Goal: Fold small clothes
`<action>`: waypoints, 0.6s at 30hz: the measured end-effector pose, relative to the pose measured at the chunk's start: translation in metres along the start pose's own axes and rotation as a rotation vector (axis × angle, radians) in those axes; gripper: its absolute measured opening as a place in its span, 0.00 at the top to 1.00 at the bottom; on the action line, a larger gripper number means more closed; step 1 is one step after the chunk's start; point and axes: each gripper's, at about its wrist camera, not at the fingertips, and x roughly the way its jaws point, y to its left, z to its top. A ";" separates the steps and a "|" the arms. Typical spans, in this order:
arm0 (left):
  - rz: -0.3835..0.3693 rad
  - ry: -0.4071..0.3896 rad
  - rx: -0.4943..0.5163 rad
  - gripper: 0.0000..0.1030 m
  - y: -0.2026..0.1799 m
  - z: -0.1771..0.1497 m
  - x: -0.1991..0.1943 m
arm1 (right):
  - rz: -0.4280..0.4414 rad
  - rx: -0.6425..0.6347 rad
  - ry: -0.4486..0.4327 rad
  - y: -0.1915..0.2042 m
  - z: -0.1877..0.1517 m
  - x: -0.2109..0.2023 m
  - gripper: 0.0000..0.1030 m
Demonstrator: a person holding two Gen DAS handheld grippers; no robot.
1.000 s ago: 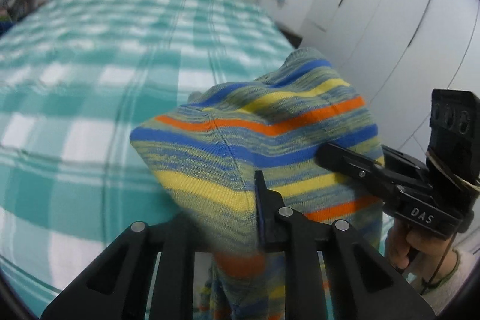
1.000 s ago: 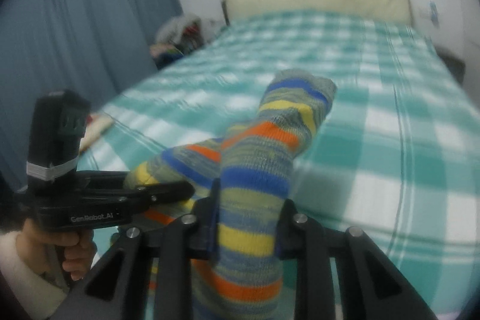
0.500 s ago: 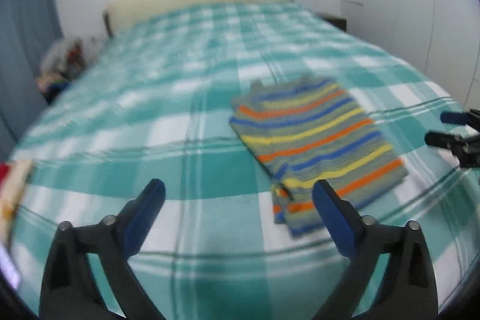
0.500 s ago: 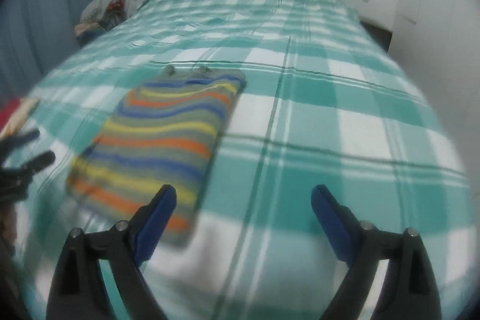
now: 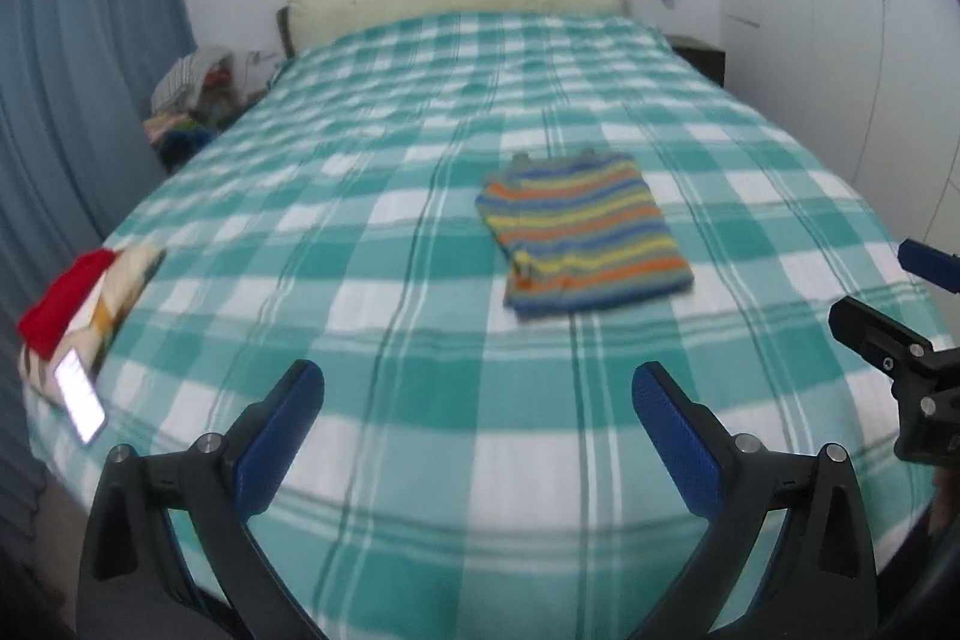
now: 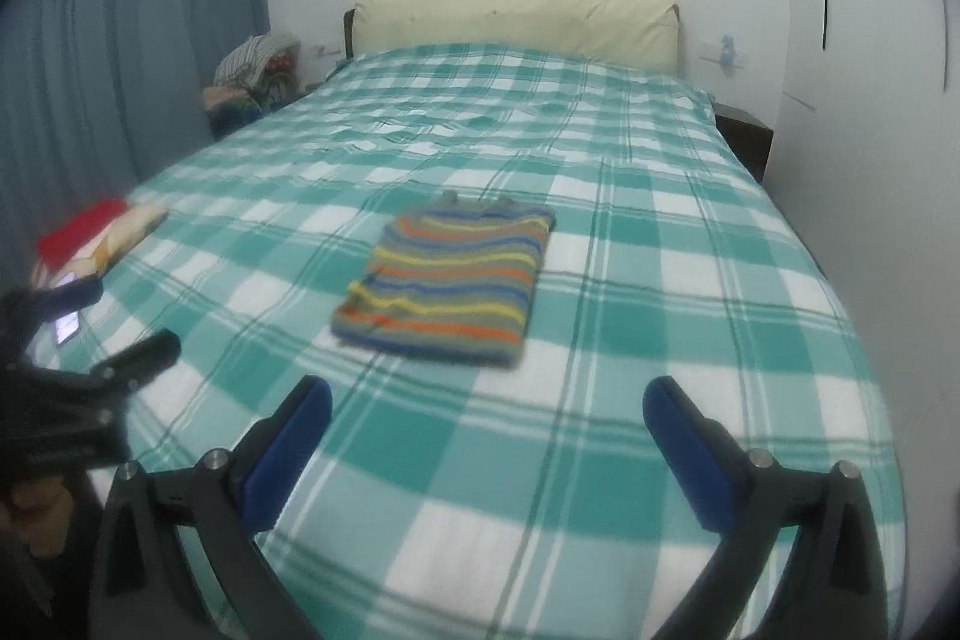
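In the left wrist view, the left gripper (image 5: 477,406) has just been opening its fingers wide, holding nothing; the striped sweater (image 5: 585,238) is lying folded near the bed's (image 5: 372,232) foot edge. In the right wrist view, the right gripper (image 6: 486,421) has opened wide too, gripping nothing. A careless brush could be undoing the fold.

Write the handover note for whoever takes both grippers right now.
Left gripper: jaws have just opened wide, nothing between them, clear of the garment.
Right gripper: likewise just opened, nothing held.
Striped knit garment: lies folded in a flat rectangle on the green-checked bedspread, ahead of both grippers.
Folded clothes with a lit phone sit at the bed's left edge.
Done: the striped piece looks folded and released.
Left: probably move it to the pile; no other unfolded piece is in view.
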 end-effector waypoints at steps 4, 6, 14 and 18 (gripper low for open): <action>-0.020 0.043 -0.027 0.00 0.000 -0.016 -0.009 | -0.026 -0.011 0.016 0.012 -0.014 -0.021 0.01; -0.029 0.060 -0.042 0.00 0.002 -0.021 -0.011 | -0.024 -0.001 0.035 0.016 -0.020 -0.029 0.01; 0.007 0.043 -0.059 0.00 0.002 -0.032 -0.027 | -0.036 0.036 0.087 0.020 -0.033 -0.043 0.01; 0.012 0.033 -0.053 0.00 0.001 -0.029 -0.034 | -0.030 0.028 0.093 0.026 -0.031 -0.050 0.01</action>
